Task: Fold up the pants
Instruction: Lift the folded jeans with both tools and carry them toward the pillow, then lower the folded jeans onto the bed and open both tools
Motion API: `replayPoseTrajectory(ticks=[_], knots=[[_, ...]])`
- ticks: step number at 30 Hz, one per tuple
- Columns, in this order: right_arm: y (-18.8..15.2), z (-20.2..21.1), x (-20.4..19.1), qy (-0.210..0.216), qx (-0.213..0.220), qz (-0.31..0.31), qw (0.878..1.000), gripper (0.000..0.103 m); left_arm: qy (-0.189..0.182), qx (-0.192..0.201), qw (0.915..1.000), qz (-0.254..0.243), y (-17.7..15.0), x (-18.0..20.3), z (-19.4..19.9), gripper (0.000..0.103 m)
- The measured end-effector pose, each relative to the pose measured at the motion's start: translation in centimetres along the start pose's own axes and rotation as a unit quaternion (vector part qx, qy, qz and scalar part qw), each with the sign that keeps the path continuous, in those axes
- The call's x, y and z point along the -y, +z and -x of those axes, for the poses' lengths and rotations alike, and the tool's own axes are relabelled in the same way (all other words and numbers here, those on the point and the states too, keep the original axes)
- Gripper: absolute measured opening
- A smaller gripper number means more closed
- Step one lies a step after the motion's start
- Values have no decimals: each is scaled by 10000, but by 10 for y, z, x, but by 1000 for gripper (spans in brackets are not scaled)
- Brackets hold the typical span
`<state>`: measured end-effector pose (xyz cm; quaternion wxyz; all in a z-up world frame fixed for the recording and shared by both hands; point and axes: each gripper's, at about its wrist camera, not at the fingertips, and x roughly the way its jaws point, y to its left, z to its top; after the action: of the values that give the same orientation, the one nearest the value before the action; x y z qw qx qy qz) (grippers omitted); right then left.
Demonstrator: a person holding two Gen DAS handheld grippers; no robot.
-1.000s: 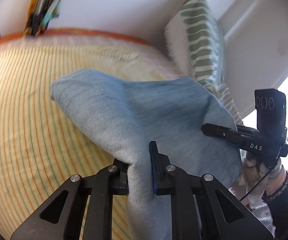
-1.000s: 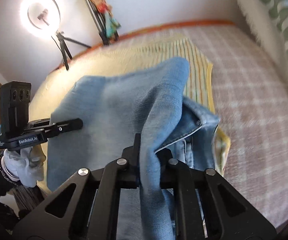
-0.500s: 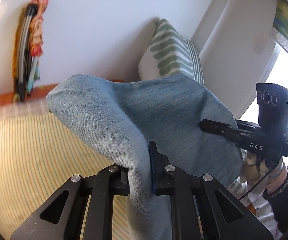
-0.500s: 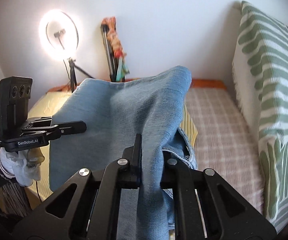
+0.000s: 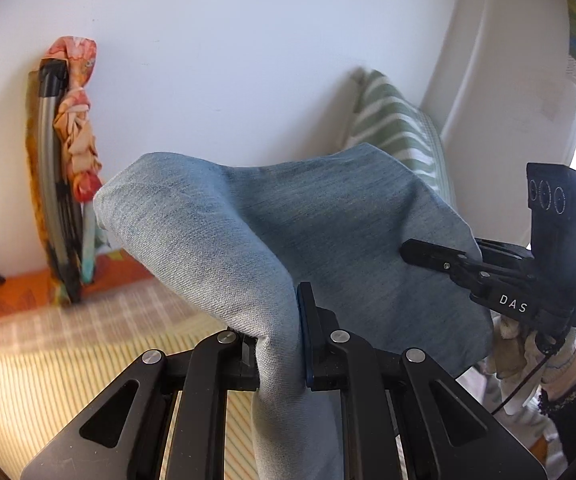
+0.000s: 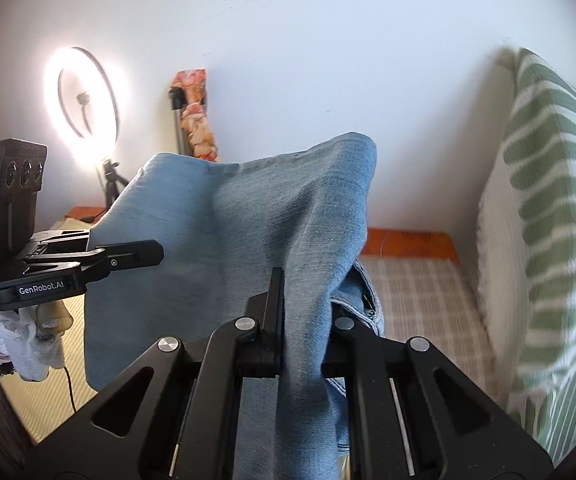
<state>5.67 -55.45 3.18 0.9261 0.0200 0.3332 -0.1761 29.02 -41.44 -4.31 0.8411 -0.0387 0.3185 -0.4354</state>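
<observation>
Item: one pair of light blue denim pants (image 5: 328,240), held clear of the bed (image 5: 47,368) and spanning the gap between two hand-held tools. Left gripper (image 5: 279,344): jaws drawn together and clamped on a bunched fold of the denim, which rises between them and drapes forward. Right gripper (image 6: 300,332): likewise closed on a gathered fold, with the waistband or a seamed edge hanging just to its right. Each tool shows in the other's view, gripped by a gloved hand (image 6: 31,332), the two set apart so that the cloth stretches as a sheet between them. Purpose, as judged: pinching two points along one edge lets the garment hang free and flatten under its own weight, ready to be laid back down doubled over. Fold not yet set; the lower part of the pants falls out of view below both cameras. Surroundings: striped yellow cover on the bed, green-patterned pillow (image 6: 548,220) propped against the wall, lit ring light (image 6: 83,96) on a tripod, folded stand wrapped in floral cloth (image 5: 75,136).
</observation>
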Motion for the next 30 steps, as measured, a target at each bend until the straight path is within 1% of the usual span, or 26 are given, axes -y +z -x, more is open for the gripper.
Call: replayPoseTrajectory(ticks=[3, 8, 13, 16, 18, 19, 20, 21, 23, 25, 27, 29, 30], knots=[[9, -32, 10, -16, -45, -25, 10000, 10, 118, -32, 9999, 8, 9, -18, -26, 12], [11, -84, 26, -101, -248, 47, 9996, 10, 278, -239, 9993, 79, 11, -41, -70, 12], [6, -122, 44, -165, -441, 32, 9989, 10, 359, -394, 9985, 136, 10, -53, -106, 12], [-4, -145, 60, 22, -664, -183, 9976, 10, 461, -502, 9975, 184, 3, -57, -121, 12], [-10, -159, 67, -110, -859, -263, 9959, 11, 609, -635, 9961, 106, 0, -60, -130, 13], [-14, -166, 70, -259, -991, -291, 9943, 18, 744, -759, 9943, 41, -3, -61, -135, 14], [-16, -172, 73, -368, -1078, -318, 9930, 23, 931, -849, 9920, -16, -4, -62, -139, 19], [-19, -175, 77, -504, -1162, -393, 9912, 27, 1041, -899, 9905, -35, -5, -61, -140, 20], [-21, -175, 84, -694, -1173, -546, 9892, 46, 1274, -1061, 9862, 21, -5, -65, -141, 25], [-21, -168, 87, -693, -1032, -629, 9902, 53, 1323, -1052, 9856, 58, -6, -66, -137, 31], [-20, -159, 89, -711, -931, -690, 9907, 58, 1328, -1055, 9855, 79, -5, -66, -130, 51], [-22, -149, 90, -678, -901, -757, 9907, 58, 1524, -920, 9840, -4, -5, -63, -119, 58], [-23, -144, 90, -679, -888, -771, 9907, 58, 1542, -876, 9841, -28, -3, -63, -115, 58]])
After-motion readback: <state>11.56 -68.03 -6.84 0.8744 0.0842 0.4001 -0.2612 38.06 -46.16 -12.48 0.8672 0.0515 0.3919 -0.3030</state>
